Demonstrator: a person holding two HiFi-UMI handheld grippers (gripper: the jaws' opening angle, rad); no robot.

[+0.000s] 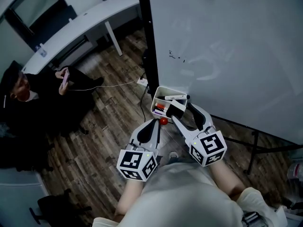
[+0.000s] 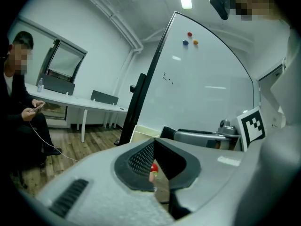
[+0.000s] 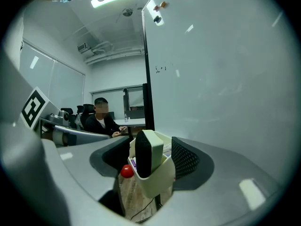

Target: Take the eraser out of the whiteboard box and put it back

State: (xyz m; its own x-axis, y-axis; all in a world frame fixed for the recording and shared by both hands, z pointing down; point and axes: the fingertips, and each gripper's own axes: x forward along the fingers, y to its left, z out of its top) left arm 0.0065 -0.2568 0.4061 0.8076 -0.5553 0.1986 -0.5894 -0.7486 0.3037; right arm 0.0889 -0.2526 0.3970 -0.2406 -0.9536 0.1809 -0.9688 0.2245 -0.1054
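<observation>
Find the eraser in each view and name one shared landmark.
Head view: eraser stands in the box below centre, between the right tongs.
Left gripper view: cannot be made out.
Right gripper view: lower centre, upright in the box, between the open tongs.
Shared landmark: the whiteboard.

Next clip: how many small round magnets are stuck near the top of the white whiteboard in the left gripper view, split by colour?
Red round magnet: 1
Blue round magnet: 1
Orange round magnet: 1
Total: 3
</observation>
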